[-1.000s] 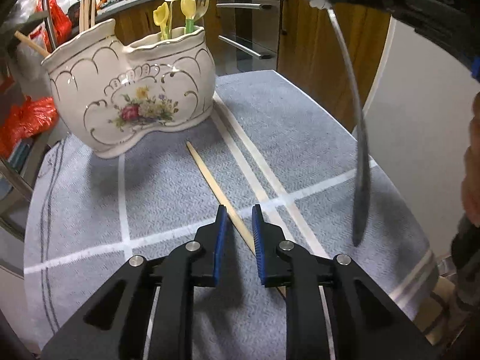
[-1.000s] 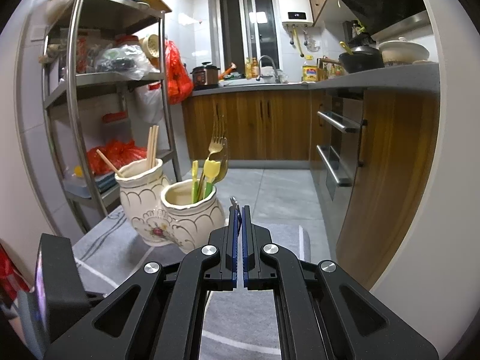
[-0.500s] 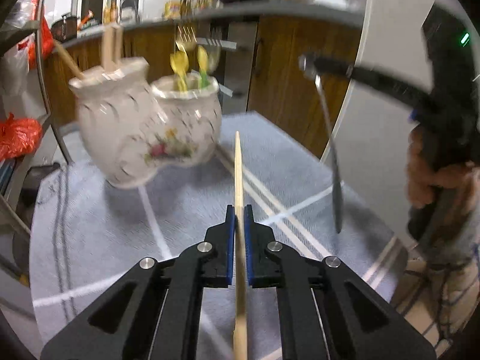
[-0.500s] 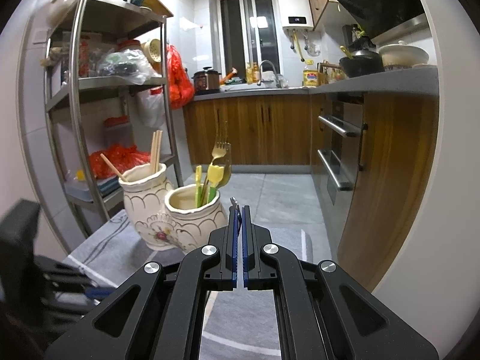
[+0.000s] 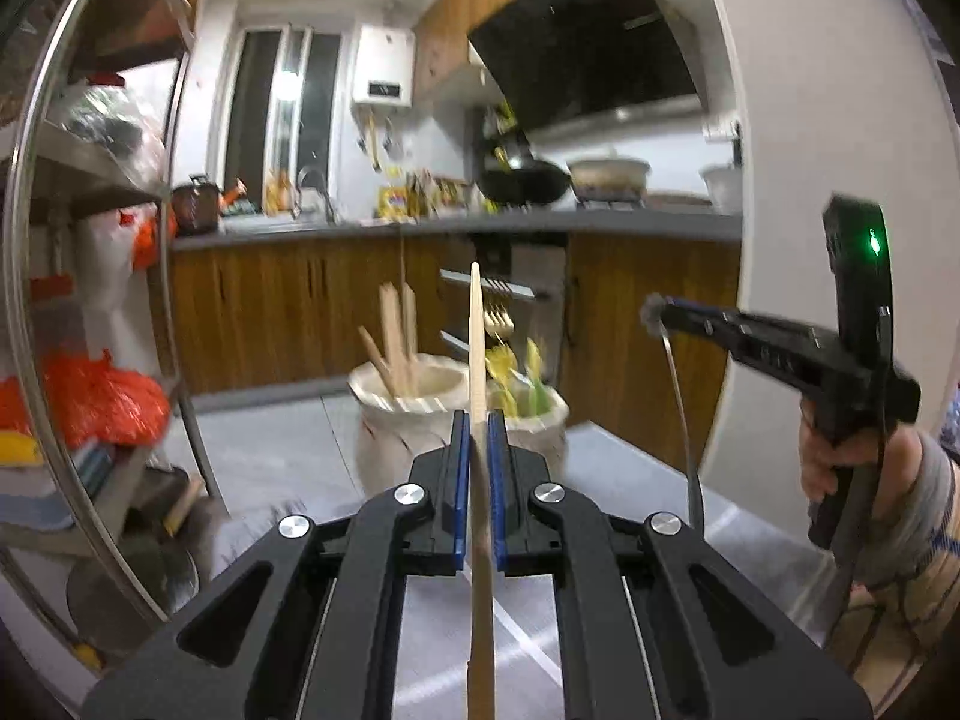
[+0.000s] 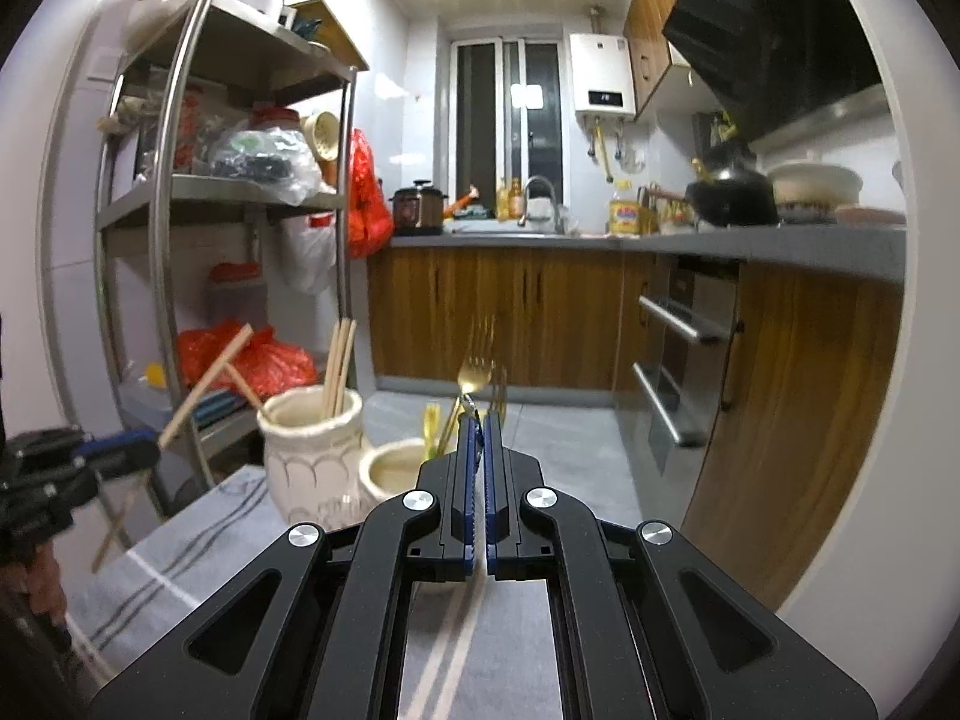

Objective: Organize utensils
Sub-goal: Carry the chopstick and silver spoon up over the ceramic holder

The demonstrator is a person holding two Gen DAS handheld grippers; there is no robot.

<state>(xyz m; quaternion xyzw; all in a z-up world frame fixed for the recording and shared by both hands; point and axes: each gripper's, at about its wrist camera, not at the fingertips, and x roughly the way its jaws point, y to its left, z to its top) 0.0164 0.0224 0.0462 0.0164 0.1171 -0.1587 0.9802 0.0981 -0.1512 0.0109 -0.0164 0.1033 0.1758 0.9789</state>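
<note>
My left gripper is shut on a wooden chopstick that points up and forward, lifted off the cloth. Beyond it stands the cream two-pot ceramic holder, with chopsticks in the left pot and forks and yellow-green utensils in the right. My right gripper is shut on the end of a metal knife, which hangs down from it at the right of the left wrist view. In the right wrist view the holder stands ahead on the left, and the left gripper holds the chopstick at the far left.
The table wears a grey cloth with white stripes. A steel rack with bags and bowls stands to the left. Wooden cabinets and an oven lie behind and to the right. A white wall is close on the right.
My left gripper closed on the chopstick that lay on the cloth and raised it, tipping it up to point forward. My right gripper stayed shut on the knife and shifted slightly.
</note>
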